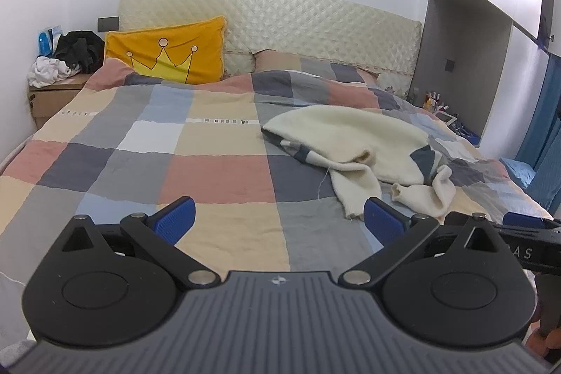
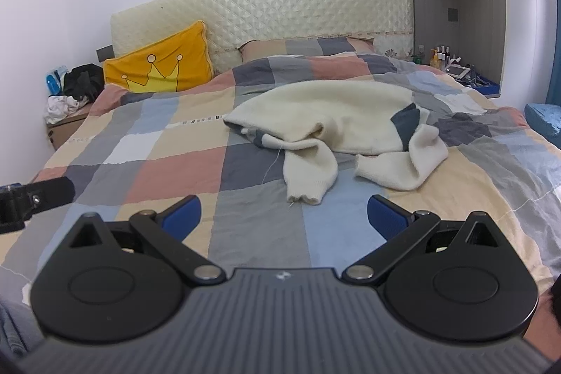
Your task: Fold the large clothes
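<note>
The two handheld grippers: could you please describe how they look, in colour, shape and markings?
Both look alike. The left gripper and right gripper each have a dark grey ribbed body with a small emblem, two round black discs, black link arms with silver pivot pins, and fingers faced with ribbed blue pads. The left wrist view shows pale lettering on the right gripper's side.

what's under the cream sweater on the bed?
The cream sweater lies crumpled on the checked duvet. A dark blue-grey patch shows at a fold, likely part of the sweater. Anything beneath its body is covered.
</note>
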### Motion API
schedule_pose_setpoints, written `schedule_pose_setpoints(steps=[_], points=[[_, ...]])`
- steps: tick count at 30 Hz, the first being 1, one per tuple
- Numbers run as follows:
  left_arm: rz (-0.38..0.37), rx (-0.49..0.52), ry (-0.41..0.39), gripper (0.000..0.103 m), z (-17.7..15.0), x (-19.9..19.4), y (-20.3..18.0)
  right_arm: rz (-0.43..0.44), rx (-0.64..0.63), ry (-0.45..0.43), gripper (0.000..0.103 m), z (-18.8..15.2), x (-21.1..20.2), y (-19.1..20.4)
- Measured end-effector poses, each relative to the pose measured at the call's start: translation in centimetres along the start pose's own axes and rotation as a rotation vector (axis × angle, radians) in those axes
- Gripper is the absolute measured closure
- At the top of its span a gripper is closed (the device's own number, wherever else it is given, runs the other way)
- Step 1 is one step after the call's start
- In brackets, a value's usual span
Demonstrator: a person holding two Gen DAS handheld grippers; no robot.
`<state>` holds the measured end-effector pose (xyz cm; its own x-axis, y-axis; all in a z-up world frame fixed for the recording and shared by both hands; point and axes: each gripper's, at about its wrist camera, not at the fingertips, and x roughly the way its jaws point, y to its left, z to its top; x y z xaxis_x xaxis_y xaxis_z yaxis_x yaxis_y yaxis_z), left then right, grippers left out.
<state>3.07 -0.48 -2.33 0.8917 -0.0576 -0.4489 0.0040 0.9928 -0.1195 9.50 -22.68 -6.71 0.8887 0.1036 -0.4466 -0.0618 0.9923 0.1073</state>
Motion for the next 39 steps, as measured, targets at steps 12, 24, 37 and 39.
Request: schedule_pose_setpoints(steps=[12,24,37,39], points=[[-0.003,0.009,-0.004,0.0,-0.3,0.6,0.3,-0.013,0.02,0.006,0.0,-0.4,0.5,-0.3],[0.004,0.026,0.011,0.0,-0.4,2.2,1.0,-0.009,0.021,0.025,0.0,-1.5,1.3,-0.3],[0.007,0.039,0.061,0.0,0.0,6.8,1.1,-0.002,0.091,0.04,0.0,-1.7,3.9,-1.9],[0.005,0.036,0.076,0.0,0.3,7.9,1.0,-0.003,0.114,0.052,0.0,-1.5,4.6,-2.4]])
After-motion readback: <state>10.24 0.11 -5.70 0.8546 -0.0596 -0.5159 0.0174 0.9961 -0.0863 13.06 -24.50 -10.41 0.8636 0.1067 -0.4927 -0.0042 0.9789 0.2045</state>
